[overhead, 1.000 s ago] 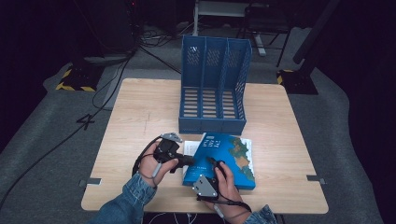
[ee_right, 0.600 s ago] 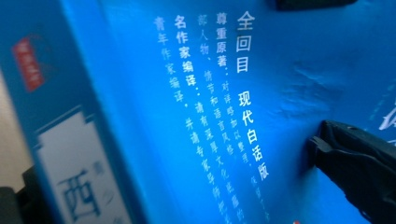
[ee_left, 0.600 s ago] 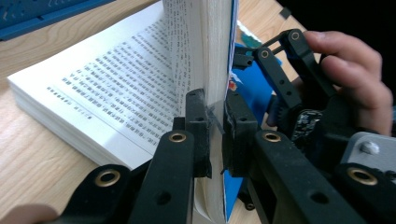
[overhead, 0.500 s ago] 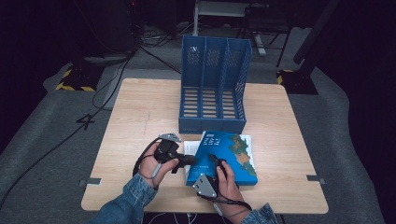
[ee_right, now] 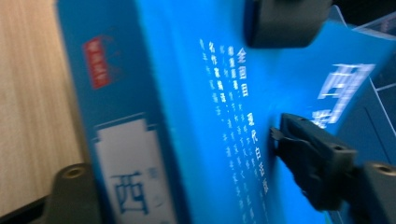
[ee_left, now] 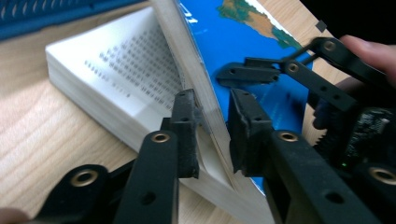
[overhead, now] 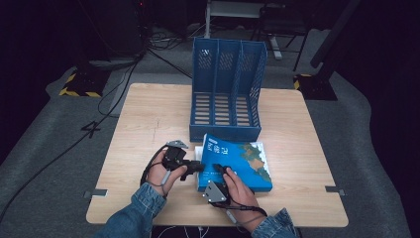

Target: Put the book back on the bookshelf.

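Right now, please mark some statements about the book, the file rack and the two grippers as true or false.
1. The book lies on the table in front of the rack. True.
2. The rack holds several books. False: its slots are empty.
3. The left gripper has part of the book's pages and cover between its jaws. True.
4. The book's cover is red. False: it is blue.
5. The right gripper is over the book. True.

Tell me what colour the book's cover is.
The book has a bright blue cover with a green-brown map patch, clearest in the high view.
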A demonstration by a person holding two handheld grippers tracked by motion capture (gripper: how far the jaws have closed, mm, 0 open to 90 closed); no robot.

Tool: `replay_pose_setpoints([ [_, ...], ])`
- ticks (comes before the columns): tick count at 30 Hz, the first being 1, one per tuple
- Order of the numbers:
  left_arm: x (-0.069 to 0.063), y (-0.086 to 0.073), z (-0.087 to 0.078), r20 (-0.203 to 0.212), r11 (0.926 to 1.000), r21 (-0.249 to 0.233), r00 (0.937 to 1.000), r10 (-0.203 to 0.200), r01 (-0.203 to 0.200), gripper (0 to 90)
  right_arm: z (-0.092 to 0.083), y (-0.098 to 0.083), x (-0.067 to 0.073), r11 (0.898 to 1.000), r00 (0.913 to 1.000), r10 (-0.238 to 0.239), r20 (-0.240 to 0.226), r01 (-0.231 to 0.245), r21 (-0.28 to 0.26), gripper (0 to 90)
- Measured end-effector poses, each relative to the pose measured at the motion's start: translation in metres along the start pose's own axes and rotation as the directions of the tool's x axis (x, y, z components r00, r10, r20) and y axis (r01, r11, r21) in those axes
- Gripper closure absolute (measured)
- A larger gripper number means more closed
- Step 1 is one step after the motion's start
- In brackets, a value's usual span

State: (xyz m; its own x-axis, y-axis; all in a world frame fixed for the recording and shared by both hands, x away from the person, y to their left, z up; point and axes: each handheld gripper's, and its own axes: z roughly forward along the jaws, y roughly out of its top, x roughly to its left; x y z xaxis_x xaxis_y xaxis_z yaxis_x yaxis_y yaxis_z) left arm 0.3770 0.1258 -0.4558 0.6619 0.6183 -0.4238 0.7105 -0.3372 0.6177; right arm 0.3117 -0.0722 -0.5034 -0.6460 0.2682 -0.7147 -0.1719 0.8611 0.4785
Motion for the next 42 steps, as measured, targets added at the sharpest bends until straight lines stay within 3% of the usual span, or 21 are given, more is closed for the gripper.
replay_pose_setpoints([
  [1,0.002,-0.003,0.001,-0.024,0.9996,-0.023,0.9996,0.014,-0.014,61.7,-0.001,0.001,-0.001,1.000,0.9995,-0.015,-0.026,0.015,0.000,45.8],
  [2,0.002,-0.003,0.001,-0.024,0.9996,-0.023,0.9996,0.014,-0.014,59.6,-0.001,0.001,-0.001,1.000,0.9995,-0.015,-0.026,0.015,0.000,45.8],
  [3,0.004,-0.004,-0.001,0.017,0.9992,-0.039,0.9998,-0.007,0.008,59.6,-0.002,0.001,-0.001,1.000,0.9994,-0.011,-0.034,0.011,-0.003,48.4],
  [4,0.005,-0.004,-0.004,0.027,0.9980,-0.062,0.9995,-0.014,0.016,57.1,-0.003,0.001,-0.004,1.000,0.9994,0.013,-0.031,-0.013,-0.007,49.8],
  [6,0.005,-0.005,-0.008,-0.003,0.9943,-0.106,1.0000,0.009,-0.010,48.2,-0.005,0.002,-0.010,0.998,0.9972,0.059,-0.046,-0.060,-0.013,53.8],
  [7,0.006,-0.006,-0.010,-0.007,0.9920,-0.125,0.9998,0.019,-0.019,47.0,-0.005,0.002,-0.013,0.997,0.9962,0.079,-0.038,-0.080,-0.022,54.8],
  [9,0.009,-0.008,-0.017,-0.038,0.9851,-0.168,0.9989,0.028,-0.034,43.1,-0.006,0.001,-0.019,0.994,0.9929,0.099,-0.066,-0.101,-0.029,56.1],
  [10,0.009,-0.008,-0.017,-0.038,0.9851,-0.168,0.9989,0.028,-0.034,42.1,-0.006,0.001,-0.019,0.994,0.9929,0.099,-0.066,-0.101,-0.029,56.1],
  [16,0.026,-0.019,-0.028,-0.139,0.9846,-0.172,0.9903,0.006,-0.030,41.1,-0.013,-0.002,-0.039,0.984,0.9816,0.157,-0.109,-0.164,-0.063,58.5],
  [19,0.037,-0.025,-0.033,-0.207,0.9880,-0.147,0.9781,0.016,-0.048,39.7,-0.018,-0.004,-0.050,0.978,0.9739,0.183,-0.134,-0.195,-0.077,58.8],
  [22,0.047,-0.029,-0.036,-0.246,0.9879,-0.142,0.9689,0.027,-0.063,36.9,-0.023,-0.005,-0.060,0.973,0.9662,0.202,-0.160,-0.217,-0.083,59.2],
  [23,0.051,-0.030,-0.037,-0.275,0.9875,-0.136,0.9606,0.041,-0.081,36.8,-0.024,-0.006,-0.062,0.971,0.9642,0.207,-0.166,-0.223,-0.087,59.3],
  [24,0.055,-0.032,-0.038,-0.318,0.9870,-0.122,0.9462,0.060,-0.104,36.5,-0.026,-0.007,-0.065,0.968,0.9604,0.215,-0.178,-0.233,-0.091,59.3],
  [25,0.059,-0.033,-0.038,-0.344,0.9873,-0.113,0.9367,0.067,-0.112,36.2,-0.029,-0.009,-0.069,0.962,0.9549,0.231,-0.186,-0.252,-0.100,59.4],
  [28,0.067,-0.037,-0.037,-0.377,0.9904,-0.081,0.9234,0.074,-0.112,36.2,-0.036,-0.012,-0.079,0.945,0.9387,0.278,-0.204,-0.305,-0.119,59.7],
  [30,0.072,-0.040,-0.033,-0.413,0.9902,-0.026,0.9035,0.114,-0.137,36.2,-0.041,-0.013,-0.086,0.932,0.9269,0.307,-0.216,-0.338,-0.127,59.9],
  [31,0.073,-0.041,-0.031,-0.418,0.9897,-0.003,0.8993,0.129,-0.143,36.2,-0.044,-0.014,-0.090,0.923,0.9181,0.328,-0.222,-0.362,-0.132,60.1],
  [34,0.075,-0.043,-0.028,-0.411,0.9914,0.014,0.9033,0.124,-0.130,36.0,-0.049,-0.013,-0.096,0.913,0.9084,0.350,-0.229,-0.386,-0.135,60.4],
  [35,0.077,-0.046,-0.027,-0.423,0.9882,-0.005,0.8957,0.137,-0.153,35.2,-0.051,-0.013,-0.098,0.907,0.9023,0.361,-0.235,-0.398,-0.136,60.5],
  [36,0.078,-0.048,-0.026,-0.425,0.9861,-0.031,0.8950,0.134,-0.163,35.4,-0.054,-0.013,-0.101,0.902,0.8965,0.371,-0.243,-0.410,-0.138,60.5],
  [42,0.084,-0.052,-0.030,-0.411,0.9843,-0.042,0.9008,0.140,-0.172,32.6,-0.064,-0.014,-0.117,0.869,0.8681,0.422,-0.261,-0.469,-0.154,60.9],
])
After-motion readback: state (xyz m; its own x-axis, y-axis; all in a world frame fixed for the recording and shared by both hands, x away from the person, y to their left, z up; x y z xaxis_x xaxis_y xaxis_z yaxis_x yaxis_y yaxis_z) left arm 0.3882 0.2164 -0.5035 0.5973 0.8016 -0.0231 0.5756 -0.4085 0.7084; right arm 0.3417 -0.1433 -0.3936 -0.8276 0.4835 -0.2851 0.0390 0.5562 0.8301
